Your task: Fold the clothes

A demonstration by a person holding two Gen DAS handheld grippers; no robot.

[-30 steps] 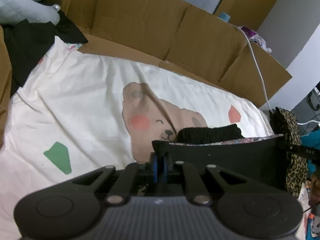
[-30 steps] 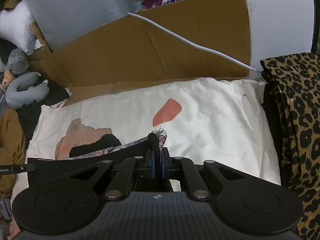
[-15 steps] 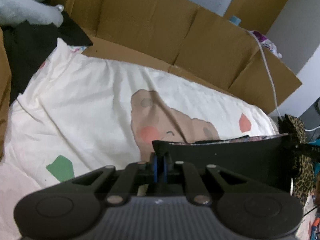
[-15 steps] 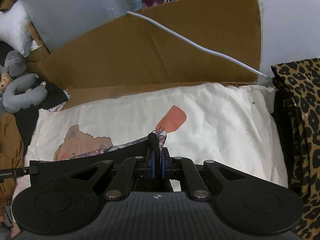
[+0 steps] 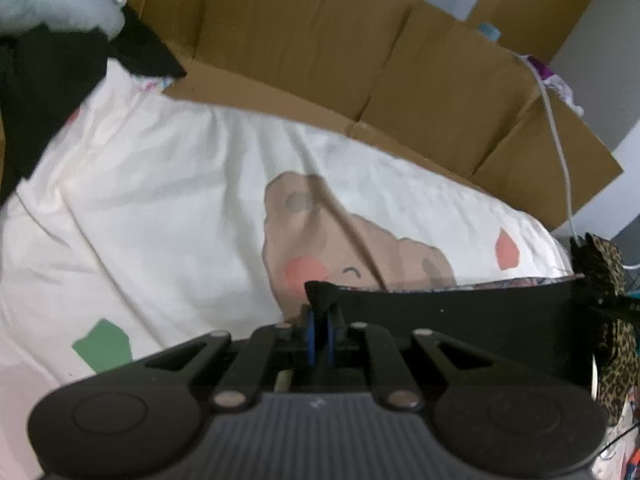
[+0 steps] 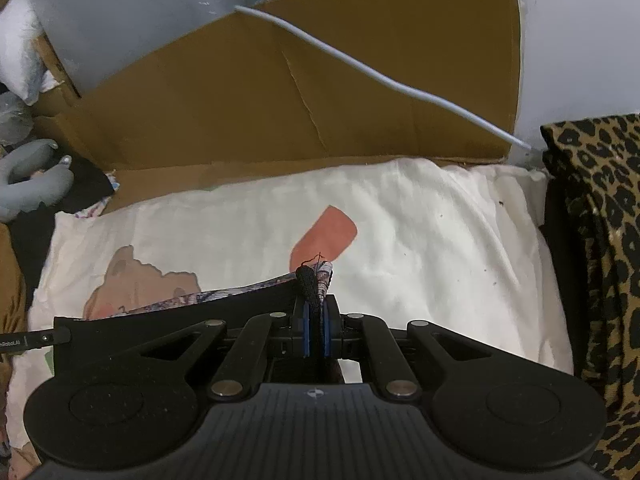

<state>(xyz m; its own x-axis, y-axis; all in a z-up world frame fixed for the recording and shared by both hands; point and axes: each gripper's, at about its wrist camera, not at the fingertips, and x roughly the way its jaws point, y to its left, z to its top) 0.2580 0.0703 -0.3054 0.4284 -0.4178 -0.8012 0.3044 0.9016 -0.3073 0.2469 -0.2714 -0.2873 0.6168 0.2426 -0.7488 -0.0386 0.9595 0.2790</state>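
At the far left of the left wrist view we see a pale grey plush toy [image 5: 60, 8] lying on a heap of black clothing [image 5: 52, 84]. Next to it, the cream sheet [image 5: 160, 208] spreads across the bed, printed with a green patch [image 5: 105, 346], a brown bear face [image 5: 320, 240] and a coral shape [image 5: 507, 249]. Brown cardboard [image 5: 320, 40] stands along the sheet's far edge.

Low in the middle, our left gripper [image 5: 319, 312] is pinched tight on one corner of the black garment [image 5: 460, 320]; a little tuft of cloth pokes up between its blue pads. From there the garment's top edge runs taut to the right, held above the sheet, with a patterned lining just showing along it. At the right edge hangs a leopard-print cloth [image 5: 612, 360], and a white cable [image 5: 560, 152] drops over the cardboard.

In the right wrist view, a grey plush toy [image 6: 28, 180] sits at the left. The black garment [image 6: 180, 320] stretches from the left edge toward the centre, where our right gripper [image 6: 315, 300] is clamped shut on its other corner, black and patterned layers bunched between the pads. Beyond lies the cream sheet [image 6: 440, 240] with its coral shape [image 6: 326, 236]; the cardboard [image 6: 320, 88] and white cable [image 6: 380, 76] stand behind, and the leopard-print cloth [image 6: 600, 240] fills the right side.
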